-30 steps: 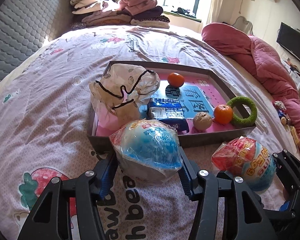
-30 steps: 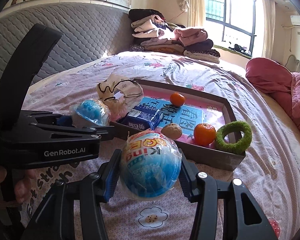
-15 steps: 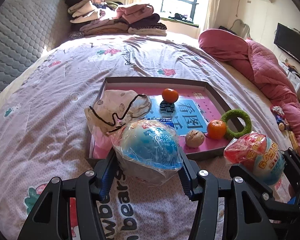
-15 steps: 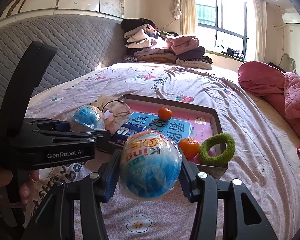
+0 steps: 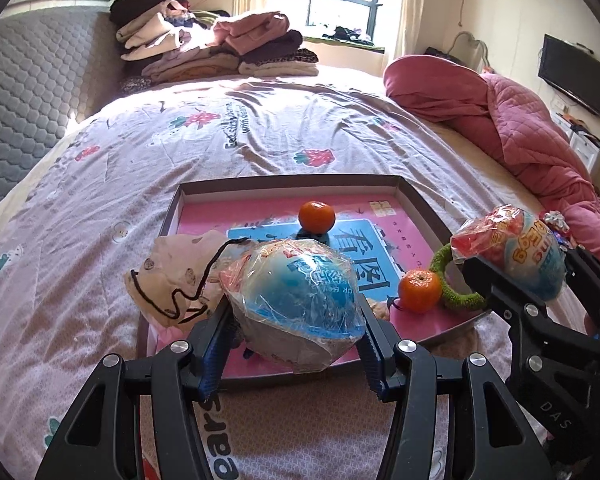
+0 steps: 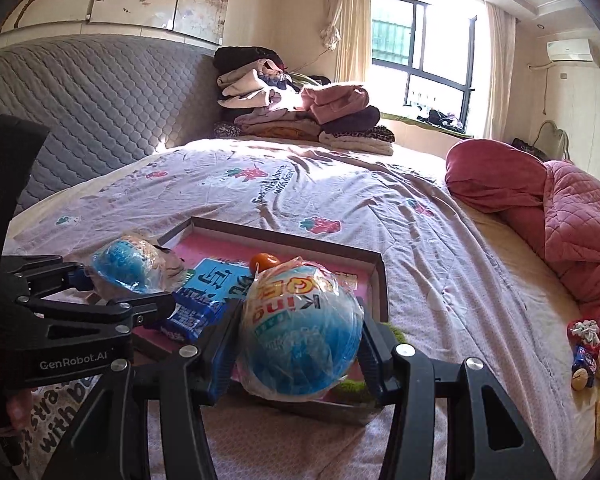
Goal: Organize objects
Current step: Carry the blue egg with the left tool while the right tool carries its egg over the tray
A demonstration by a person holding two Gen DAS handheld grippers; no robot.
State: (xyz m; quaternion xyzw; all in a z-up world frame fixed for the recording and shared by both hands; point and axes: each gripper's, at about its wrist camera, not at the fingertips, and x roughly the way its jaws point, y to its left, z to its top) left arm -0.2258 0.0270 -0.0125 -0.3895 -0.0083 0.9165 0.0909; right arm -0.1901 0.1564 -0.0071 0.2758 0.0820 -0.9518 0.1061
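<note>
My left gripper is shut on a blue wrapped ball, held above the near edge of the shallow tray. My right gripper is shut on a second wrapped ball with orange lettering, over the tray's near right corner. Each gripper shows in the other view: the right one at the right, the left one at the left. In the tray lie two oranges, a cream pouch, a blue packet and a green ring.
The tray rests on a pink printed bedspread. Folded clothes are piled at the bed's far end, and a pink quilt is bunched along the right. A grey padded headboard runs on the left. Small items lie at the right edge.
Both grippers have risen and moved forward toward the tray, each still holding its ball. The balls now hang over the tray's near edge, covering the blue packet and walnut in the left wrist view.
</note>
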